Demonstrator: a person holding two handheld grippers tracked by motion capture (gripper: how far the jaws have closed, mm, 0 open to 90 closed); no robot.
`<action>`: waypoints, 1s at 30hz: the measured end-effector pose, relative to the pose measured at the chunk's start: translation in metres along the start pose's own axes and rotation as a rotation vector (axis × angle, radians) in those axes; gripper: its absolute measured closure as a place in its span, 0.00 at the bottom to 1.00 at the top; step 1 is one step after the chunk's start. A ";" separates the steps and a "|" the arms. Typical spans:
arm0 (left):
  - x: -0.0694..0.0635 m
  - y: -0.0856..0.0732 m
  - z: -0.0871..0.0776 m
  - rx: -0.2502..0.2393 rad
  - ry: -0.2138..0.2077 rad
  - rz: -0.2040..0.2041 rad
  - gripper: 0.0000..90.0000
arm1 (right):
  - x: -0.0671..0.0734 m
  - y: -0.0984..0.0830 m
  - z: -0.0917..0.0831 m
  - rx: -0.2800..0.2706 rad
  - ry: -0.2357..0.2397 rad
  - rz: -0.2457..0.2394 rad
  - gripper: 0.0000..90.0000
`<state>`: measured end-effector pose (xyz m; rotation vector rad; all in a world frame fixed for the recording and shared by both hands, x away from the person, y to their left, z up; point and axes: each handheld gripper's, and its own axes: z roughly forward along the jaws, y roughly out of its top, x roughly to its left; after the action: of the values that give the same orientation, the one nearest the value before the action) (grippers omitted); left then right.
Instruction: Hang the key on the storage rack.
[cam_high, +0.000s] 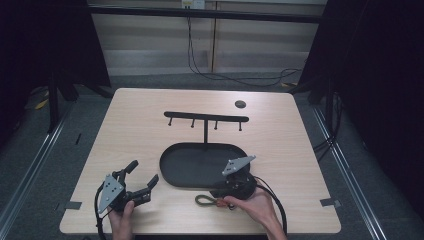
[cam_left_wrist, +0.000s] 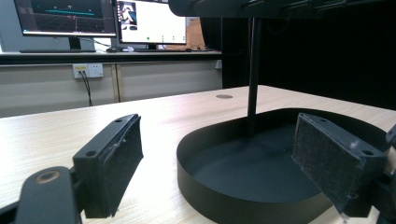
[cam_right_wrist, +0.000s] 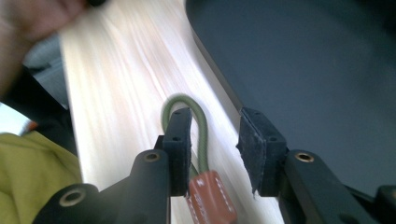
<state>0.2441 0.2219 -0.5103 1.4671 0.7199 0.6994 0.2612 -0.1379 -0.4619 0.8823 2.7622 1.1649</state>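
The left gripper (cam_high: 141, 181) rests near the table's front left, jaws spread and empty. The right gripper (cam_right_wrist: 215, 144), jaws half apart, straddles the olive cord loop with brown leather tab (cam_right_wrist: 201, 154) lying beside the black oval metal tray (cam_high: 172, 167); this looks like the pick-up step. Next the jaws must pinch the cord, lift it, and likely carry it to the black hook rail (cam_high: 206, 117).

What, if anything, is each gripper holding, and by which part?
The left gripper holds nothing; its jaws stand open. The right gripper has the green cord loop between its jaws, above the brown leather tab, but the pads are not pressing it.
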 end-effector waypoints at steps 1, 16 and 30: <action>0.000 0.000 0.000 0.000 0.000 0.000 0.17 | 0.000 0.002 0.002 0.023 0.012 0.004 0.73; 0.000 0.000 0.000 -0.001 -0.004 -0.005 0.17 | -0.001 0.017 0.022 0.205 0.053 -0.038 0.88; 0.000 0.000 0.000 -0.001 -0.004 -0.005 0.17 | 0.003 0.020 0.038 0.293 0.043 -0.078 0.89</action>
<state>0.2440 0.2216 -0.5104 1.4650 0.7193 0.6928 0.2773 -0.1006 -0.4754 0.7662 3.0231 0.7889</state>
